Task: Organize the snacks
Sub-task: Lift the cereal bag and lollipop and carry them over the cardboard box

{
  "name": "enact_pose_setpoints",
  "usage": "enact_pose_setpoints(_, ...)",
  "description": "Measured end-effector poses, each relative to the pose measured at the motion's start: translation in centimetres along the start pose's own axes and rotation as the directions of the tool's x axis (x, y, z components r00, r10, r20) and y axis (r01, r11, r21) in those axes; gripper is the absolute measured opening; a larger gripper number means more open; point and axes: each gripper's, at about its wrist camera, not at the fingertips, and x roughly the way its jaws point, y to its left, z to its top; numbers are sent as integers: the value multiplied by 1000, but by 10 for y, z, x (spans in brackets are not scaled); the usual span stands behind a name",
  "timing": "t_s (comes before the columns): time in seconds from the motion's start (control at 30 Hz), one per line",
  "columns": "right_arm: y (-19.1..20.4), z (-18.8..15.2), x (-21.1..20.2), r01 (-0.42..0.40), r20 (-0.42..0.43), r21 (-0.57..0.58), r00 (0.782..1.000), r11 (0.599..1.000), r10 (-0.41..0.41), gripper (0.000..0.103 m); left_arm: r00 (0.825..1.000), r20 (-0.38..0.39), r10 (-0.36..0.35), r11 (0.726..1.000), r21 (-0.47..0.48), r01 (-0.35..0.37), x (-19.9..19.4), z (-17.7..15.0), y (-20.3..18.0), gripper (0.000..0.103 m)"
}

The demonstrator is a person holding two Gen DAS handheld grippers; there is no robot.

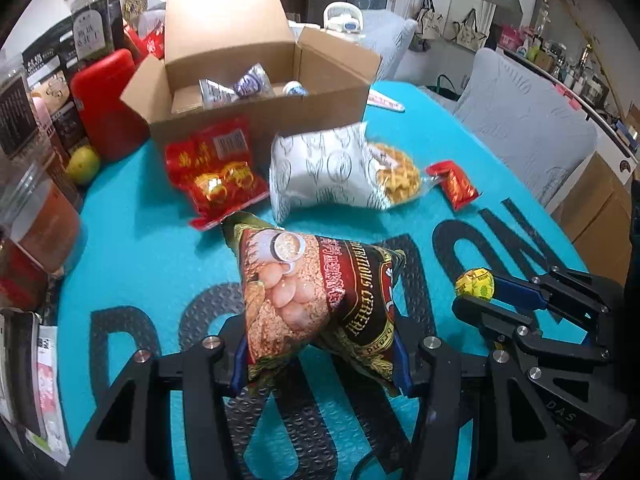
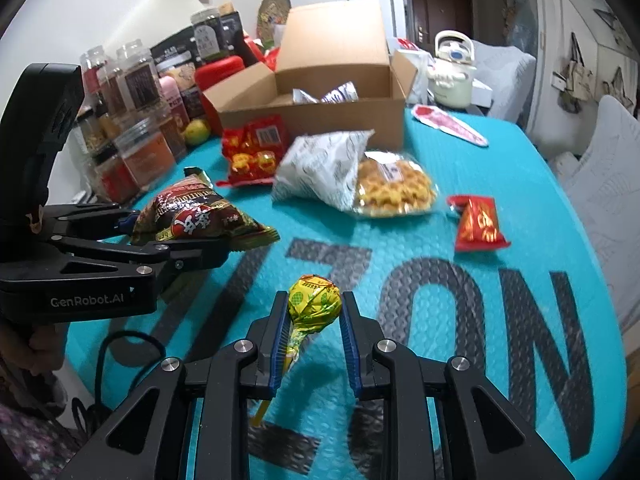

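Observation:
My left gripper (image 1: 320, 360) is shut on a dark cereal bag (image 1: 316, 292), lifted off the teal mat (image 1: 152, 248). In the right wrist view the same gripper (image 2: 176, 236) holds the bag (image 2: 192, 216) at the left. My right gripper (image 2: 314, 308) is shut on a yellow-wrapped lollipop (image 2: 314, 298), with the stick hanging down between the fingers. The left wrist view shows that gripper (image 1: 478, 294) and the lollipop (image 1: 474, 283) at the right. An open cardboard box (image 1: 264, 120) stands behind and holds a few wrapped snacks (image 1: 236, 88).
On the mat in front of the box lie a red candy packet (image 1: 216, 172), a white bag (image 1: 324, 168), a pack of waffle cookies (image 1: 396, 176) and a small red packet (image 1: 452, 184). Jars (image 2: 136, 84), a red container (image 1: 108, 100) and a green fruit (image 1: 82, 166) line the left edge. A cream kettle (image 2: 452, 72) stands behind the box.

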Motion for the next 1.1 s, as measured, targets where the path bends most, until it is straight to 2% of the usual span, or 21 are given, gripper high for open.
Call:
enact_pose_setpoints(0.1,4,8,-5,-2,11,-14,1000,1000,2,25,1000,20,-19,1000,-5,19,-9,7,0,53)
enact_pose_setpoints(0.37,9,36,-18,-66,63,-31,996,997,68,25,995,95,-10,1000,-7,11,-30,30,3,53)
enact_pose_setpoints(0.57,13,63,-26,-86,116,-66,989,994,93,25,988,152,-3,1000,4,3,-43,53,5,53)
enact_pose_setpoints(0.87,11,107,-29,-95,186,-109,976,990,114,25,969,246,-4,1000,3,3,-53,90,14,53)
enact_pose_setpoints(1.1,4,144,-29,-71,236,-151,966,986,106,25,950,311,12,1000,13,-17,-53,122,21,53)
